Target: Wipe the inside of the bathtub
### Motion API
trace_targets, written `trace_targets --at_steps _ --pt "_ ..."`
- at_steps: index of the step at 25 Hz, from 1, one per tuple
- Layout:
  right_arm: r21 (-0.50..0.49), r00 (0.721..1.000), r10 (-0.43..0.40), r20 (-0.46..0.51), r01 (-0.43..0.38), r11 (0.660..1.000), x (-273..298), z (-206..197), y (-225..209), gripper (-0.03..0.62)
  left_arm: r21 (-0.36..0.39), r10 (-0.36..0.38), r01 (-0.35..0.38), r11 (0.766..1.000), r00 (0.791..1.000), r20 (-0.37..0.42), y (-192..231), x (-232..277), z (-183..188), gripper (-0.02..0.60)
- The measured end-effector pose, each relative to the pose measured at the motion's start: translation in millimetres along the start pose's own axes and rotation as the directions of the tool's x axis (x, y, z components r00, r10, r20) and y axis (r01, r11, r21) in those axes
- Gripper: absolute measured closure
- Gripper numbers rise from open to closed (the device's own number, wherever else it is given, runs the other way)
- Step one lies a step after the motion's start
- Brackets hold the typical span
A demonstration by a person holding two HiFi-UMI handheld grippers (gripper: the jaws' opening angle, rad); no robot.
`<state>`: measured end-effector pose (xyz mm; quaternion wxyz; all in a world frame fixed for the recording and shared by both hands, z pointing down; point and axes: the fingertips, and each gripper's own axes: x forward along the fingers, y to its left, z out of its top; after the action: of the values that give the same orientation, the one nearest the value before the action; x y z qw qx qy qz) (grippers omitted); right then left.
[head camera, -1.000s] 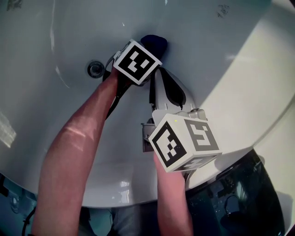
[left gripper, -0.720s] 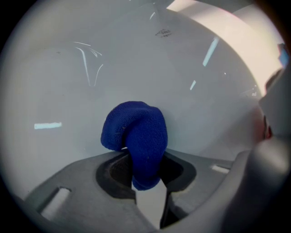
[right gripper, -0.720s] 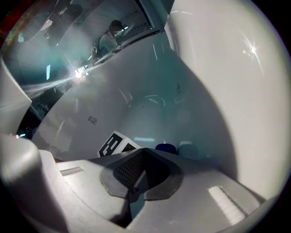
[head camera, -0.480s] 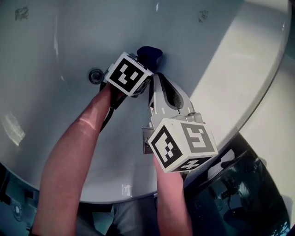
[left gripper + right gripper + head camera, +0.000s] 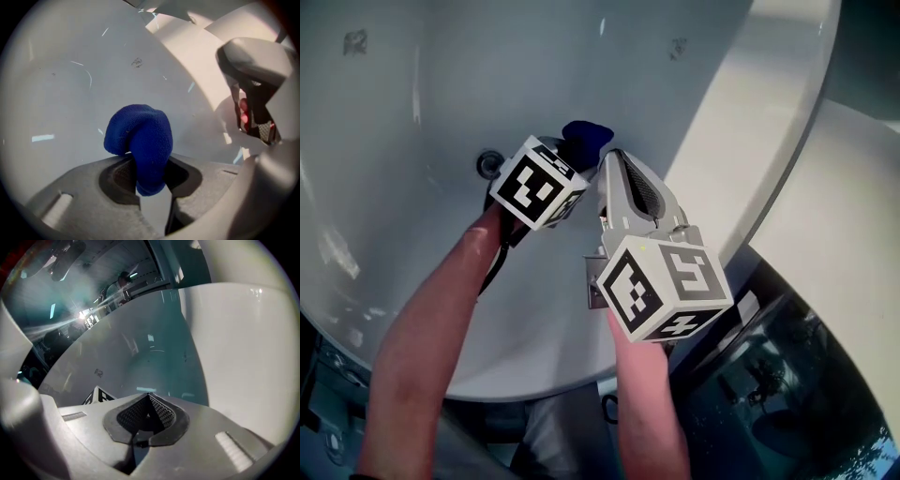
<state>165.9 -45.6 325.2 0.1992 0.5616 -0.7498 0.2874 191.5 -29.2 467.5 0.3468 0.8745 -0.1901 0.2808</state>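
Observation:
A blue cloth (image 5: pixel 140 140) is bunched between the jaws of my left gripper (image 5: pixel 150 180), which is shut on it. The head view shows the blue cloth (image 5: pixel 586 136) pressed against the white inner wall of the bathtub (image 5: pixel 441 84), just past the left gripper (image 5: pixel 567 155) and its marker cube. My right gripper (image 5: pixel 614 169) hangs beside it, a little nearer the tub's rim. In the right gripper view, the right gripper (image 5: pixel 147 420) is shut with nothing between its dark pads, above the tub wall (image 5: pixel 140 362).
A round metal drain fitting (image 5: pixel 489 164) sits in the tub left of the left gripper. The broad white rim (image 5: pixel 741 159) runs diagonally on the right, with dark glossy floor (image 5: pixel 797 394) beyond it. My right gripper's body (image 5: pixel 255 93) shows in the left gripper view.
Both grippers and the cloth have shifted left and a little up in the head view, along the tub wall. Neither gripper's jaws changed.

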Motion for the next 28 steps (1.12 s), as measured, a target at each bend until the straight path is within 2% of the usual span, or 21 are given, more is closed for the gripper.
trace_targets --at_steps 7,15,24,28 --pt "-0.014 1.0 0.003 0.025 -0.002 1.0 -23 25 5 0.588 -0.025 -0.024 0.025 0.999 0.999 0.045 -33 -32 8 0.451" --pt "-0.028 0.997 -0.034 0.063 0.036 0.999 -65 50 3 0.588 -0.022 -0.047 0.049 0.999 0.994 0.098 -73 -74 22 0.451" --pt "-0.032 0.993 -0.068 0.092 0.071 0.997 -107 58 7 0.588 -0.011 -0.08 0.083 0.996 0.983 0.166 -115 -127 29 0.451" --pt "-0.007 0.991 -0.096 0.095 0.097 0.995 -125 56 3 0.588 0.019 -0.11 0.109 0.994 0.978 0.176 -136 -147 29 0.451"
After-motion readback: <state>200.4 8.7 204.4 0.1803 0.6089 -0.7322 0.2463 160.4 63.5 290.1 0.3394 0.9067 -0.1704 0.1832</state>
